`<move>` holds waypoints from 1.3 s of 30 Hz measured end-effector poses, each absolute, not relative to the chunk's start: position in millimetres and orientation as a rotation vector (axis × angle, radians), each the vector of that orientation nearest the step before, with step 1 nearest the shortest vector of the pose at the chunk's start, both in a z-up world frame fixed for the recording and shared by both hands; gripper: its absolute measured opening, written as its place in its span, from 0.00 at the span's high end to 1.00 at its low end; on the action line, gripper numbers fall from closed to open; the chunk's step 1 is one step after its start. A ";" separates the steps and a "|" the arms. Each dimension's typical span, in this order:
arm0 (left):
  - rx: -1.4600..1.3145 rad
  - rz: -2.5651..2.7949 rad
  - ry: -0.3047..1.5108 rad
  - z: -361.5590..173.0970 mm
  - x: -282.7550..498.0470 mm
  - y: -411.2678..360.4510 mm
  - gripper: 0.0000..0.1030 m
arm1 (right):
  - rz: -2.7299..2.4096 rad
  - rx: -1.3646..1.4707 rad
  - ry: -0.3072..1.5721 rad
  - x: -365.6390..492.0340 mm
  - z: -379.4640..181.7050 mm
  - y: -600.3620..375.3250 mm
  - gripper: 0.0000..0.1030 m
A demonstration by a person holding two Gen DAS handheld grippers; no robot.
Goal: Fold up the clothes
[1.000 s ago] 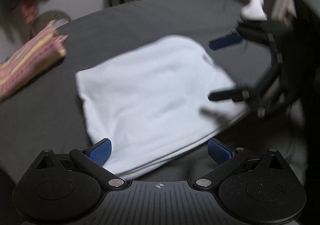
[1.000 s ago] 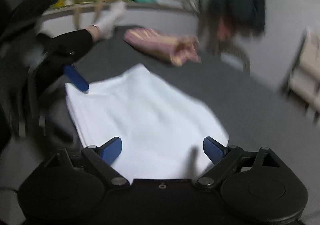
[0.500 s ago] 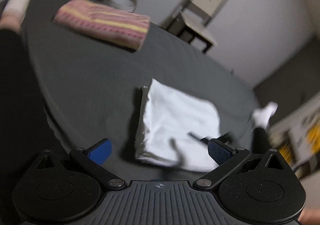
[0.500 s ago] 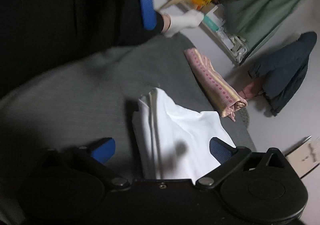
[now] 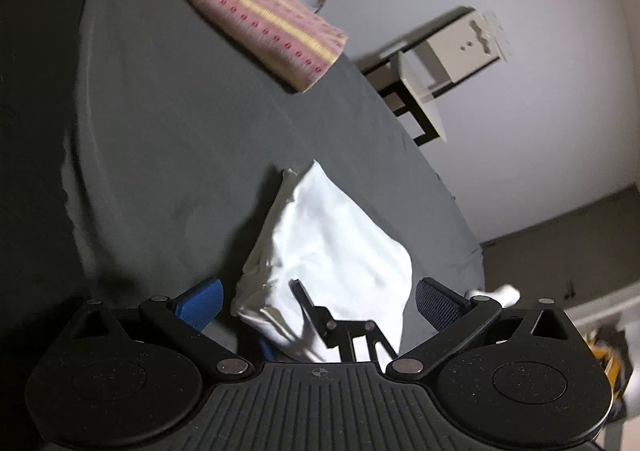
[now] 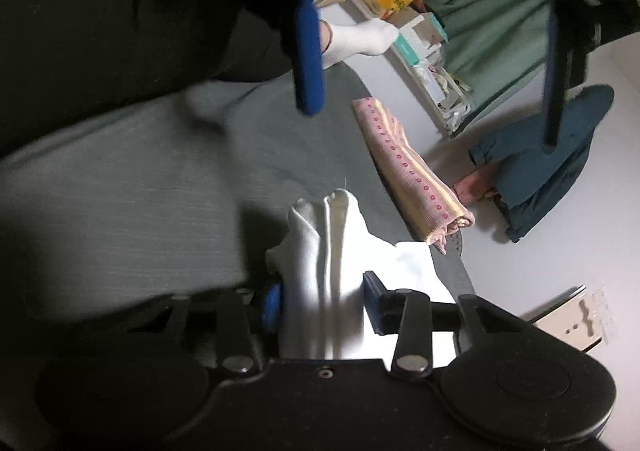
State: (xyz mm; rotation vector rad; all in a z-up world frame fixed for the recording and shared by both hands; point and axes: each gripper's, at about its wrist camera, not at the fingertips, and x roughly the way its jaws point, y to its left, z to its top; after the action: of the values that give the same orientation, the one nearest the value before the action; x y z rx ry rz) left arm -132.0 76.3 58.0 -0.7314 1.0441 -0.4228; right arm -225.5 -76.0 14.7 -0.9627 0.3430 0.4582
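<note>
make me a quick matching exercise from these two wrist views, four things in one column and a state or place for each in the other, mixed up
Things:
1. white garment
2. pink patterned cloth
3. left gripper
4. right gripper

States or places:
A. open, holding nothing
B. folded, lying at the far edge of the grey bed
C. bunched up and pinched at one end
D. shut on fabric

Pairs: 1-C, 2-B, 3-A, 4-D
</note>
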 end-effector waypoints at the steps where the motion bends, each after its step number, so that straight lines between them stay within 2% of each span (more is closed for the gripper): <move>1: -0.740 -0.422 1.044 57.1 -129.7 73.6 0.00 | 0.460 -0.925 0.342 -223.9 20.0 -79.9 0.67; 9: -0.903 -0.420 1.050 32.0 -99.5 59.9 0.00 | 0.456 -0.551 0.360 -202.7 71.0 -131.0 0.69; 15: -1.145 -0.483 1.192 -15.3 -63.6 33.7 0.00 | 0.438 -0.465 0.376 -196.8 83.2 -152.2 0.69; 21: -1.002 -0.521 1.316 -39.4 -25.8 -8.6 0.00 | 0.441 -0.492 0.361 -196.7 82.6 -153.6 0.69; 25: -0.981 -0.542 1.263 -38.5 -12.3 -12.5 0.03 | 0.460 -0.491 0.366 -195.5 82.9 -155.7 0.68; 28: -0.903 -0.555 1.260 -35.0 -6.3 -17.8 0.22 | 0.506 -0.469 0.384 -203.2 87.3 -161.6 0.67; 30: -0.816 -0.566 1.262 -31.1 -4.0 -23.3 0.41 | 0.538 -0.400 0.418 -201.4 92.9 -174.0 0.64; 32: -0.740 -0.574 1.246 -26.2 -4.1 -27.0 0.51 | 0.549 -0.320 0.444 -198.9 99.8 -191.4 0.52; 35: -0.665 -0.580 1.220 -21.2 -4.4 -31.1 0.60 | 0.486 -0.196 0.467 -188.7 109.5 -229.1 0.37; 39: -0.505 -0.601 1.138 -5.8 -6.7 -45.0 0.64 | 0.311 0.036 0.590 -152.8 104.1 -295.9 0.34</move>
State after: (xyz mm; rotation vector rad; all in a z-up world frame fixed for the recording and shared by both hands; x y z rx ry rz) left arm -6.7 -45.0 -5.8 -0.5047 1.1381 -0.6015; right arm -152.8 -295.9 104.1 0.0357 0.5904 0.3110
